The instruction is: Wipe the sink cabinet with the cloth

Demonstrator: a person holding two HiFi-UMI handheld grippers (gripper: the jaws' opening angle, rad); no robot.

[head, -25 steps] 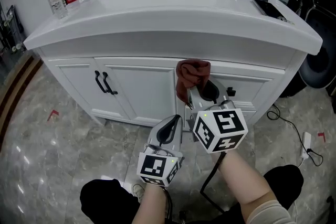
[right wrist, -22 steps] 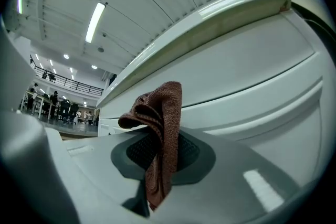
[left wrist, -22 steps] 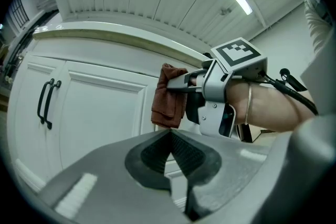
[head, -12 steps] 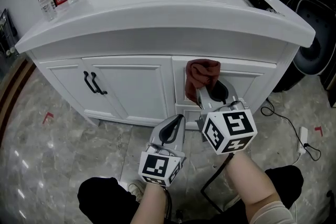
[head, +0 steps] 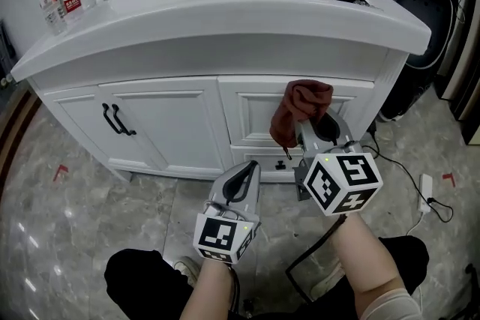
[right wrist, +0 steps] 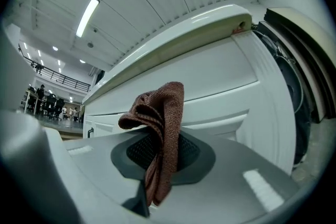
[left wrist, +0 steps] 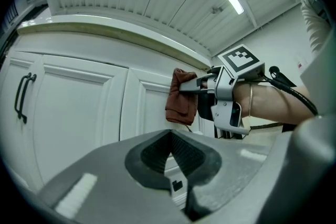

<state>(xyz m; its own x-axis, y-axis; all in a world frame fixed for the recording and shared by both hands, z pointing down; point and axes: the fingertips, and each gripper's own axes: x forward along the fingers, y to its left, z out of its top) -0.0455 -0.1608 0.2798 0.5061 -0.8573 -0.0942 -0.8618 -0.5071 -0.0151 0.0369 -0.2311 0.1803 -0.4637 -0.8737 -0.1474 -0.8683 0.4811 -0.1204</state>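
One sink cabinet, white, with panelled doors and drawer fronts: the surface to be wiped. One right gripper, jaws clamped on the cloth, held at the drawer front right of centre, presumably to press fabric there. One left gripper, jaws together, empty, low and clear of the work. One cloth, rust-brown, coarse-knit, bunched, folds drooping; contact with the panel uncertain.

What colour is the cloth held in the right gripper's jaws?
The cloth is reddish-brown with a coarse woven texture. It shows best in the right gripper view.
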